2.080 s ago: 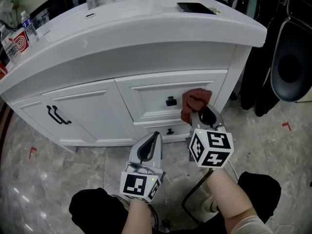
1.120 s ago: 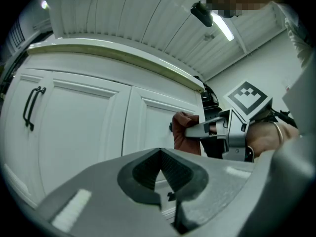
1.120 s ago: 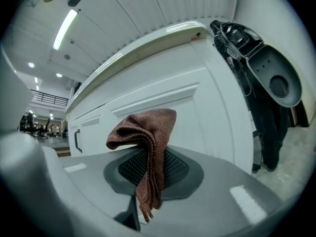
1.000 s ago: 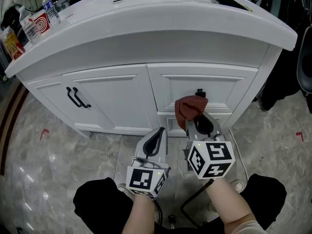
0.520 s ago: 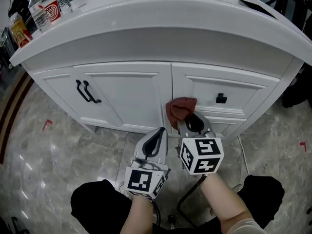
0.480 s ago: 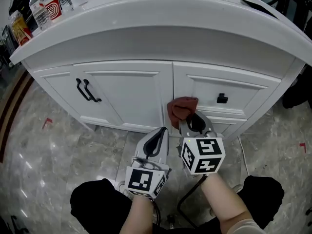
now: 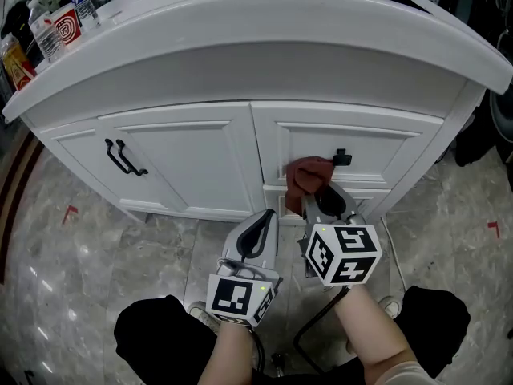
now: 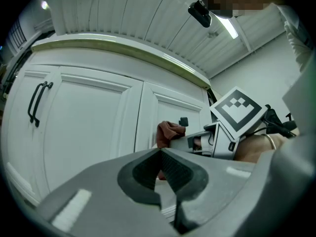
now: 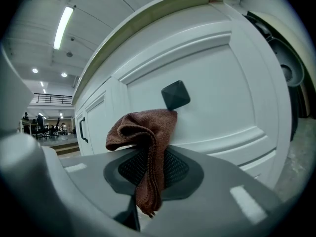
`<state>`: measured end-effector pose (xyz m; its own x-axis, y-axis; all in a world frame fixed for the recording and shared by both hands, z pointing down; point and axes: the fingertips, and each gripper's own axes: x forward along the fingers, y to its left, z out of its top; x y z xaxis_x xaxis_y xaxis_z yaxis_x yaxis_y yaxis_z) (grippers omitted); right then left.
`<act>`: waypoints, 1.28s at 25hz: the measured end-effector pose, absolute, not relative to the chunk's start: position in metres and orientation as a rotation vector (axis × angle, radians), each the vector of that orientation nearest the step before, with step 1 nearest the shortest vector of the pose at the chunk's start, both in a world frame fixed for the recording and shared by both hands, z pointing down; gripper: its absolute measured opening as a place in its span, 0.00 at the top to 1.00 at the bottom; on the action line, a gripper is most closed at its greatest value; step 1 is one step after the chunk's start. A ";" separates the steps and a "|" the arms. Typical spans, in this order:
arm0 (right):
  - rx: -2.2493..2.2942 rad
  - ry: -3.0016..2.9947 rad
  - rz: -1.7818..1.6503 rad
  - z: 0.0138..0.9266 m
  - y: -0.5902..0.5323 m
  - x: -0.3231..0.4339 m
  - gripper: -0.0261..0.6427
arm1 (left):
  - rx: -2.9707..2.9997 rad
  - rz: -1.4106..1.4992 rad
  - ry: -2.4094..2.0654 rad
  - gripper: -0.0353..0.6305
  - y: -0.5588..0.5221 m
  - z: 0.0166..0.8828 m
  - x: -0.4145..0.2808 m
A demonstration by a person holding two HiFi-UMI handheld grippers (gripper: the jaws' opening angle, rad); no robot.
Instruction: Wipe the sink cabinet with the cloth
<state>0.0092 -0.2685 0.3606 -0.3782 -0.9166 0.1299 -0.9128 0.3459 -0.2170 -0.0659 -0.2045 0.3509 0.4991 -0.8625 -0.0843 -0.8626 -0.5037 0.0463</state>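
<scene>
The white sink cabinet (image 7: 200, 159) fills the head view, with a door on the left and a drawer front (image 7: 377, 147) on the right. My right gripper (image 7: 321, 192) is shut on a brown cloth (image 7: 309, 175), which is bunched against the drawer front just left of its black knob (image 7: 343, 156). In the right gripper view the brown cloth (image 9: 145, 132) hangs out between the jaws below the black knob (image 9: 175, 95). My left gripper (image 7: 258, 229) is shut and empty, hanging back beside the right one, apart from the cabinet. The left gripper view shows the cloth (image 8: 169, 132) too.
A curved white countertop (image 7: 264, 30) overhangs the cabinet. Black double handles (image 7: 120, 157) sit on the left door. Bottles and a red-and-white box (image 7: 60, 24) stand at the counter's left end. Dark objects (image 7: 497, 111) stand to the right. The floor (image 7: 64, 279) is grey marble tile.
My right gripper has carried the cloth back rightward along the cabinet front, from the seam between door and drawer to just left of the knob. The left gripper has stayed beside it.
</scene>
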 end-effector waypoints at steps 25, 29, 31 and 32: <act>-2.189 2.242 -0.356 0.364 -0.245 0.187 0.82 | -2.869 0.127 1.338 0.95 -0.194 0.367 0.035; -2.193 2.207 -0.361 0.369 -0.238 0.193 0.82 | -2.858 0.084 1.362 0.95 -0.195 0.381 0.027; -2.144 2.258 -0.319 0.370 -0.237 0.174 0.82 | -2.845 0.058 1.402 0.95 -0.198 0.389 0.015; -2.114 2.301 -0.295 0.372 -0.237 0.160 0.82 | -2.833 0.047 1.431 0.95 -0.200 0.392 0.008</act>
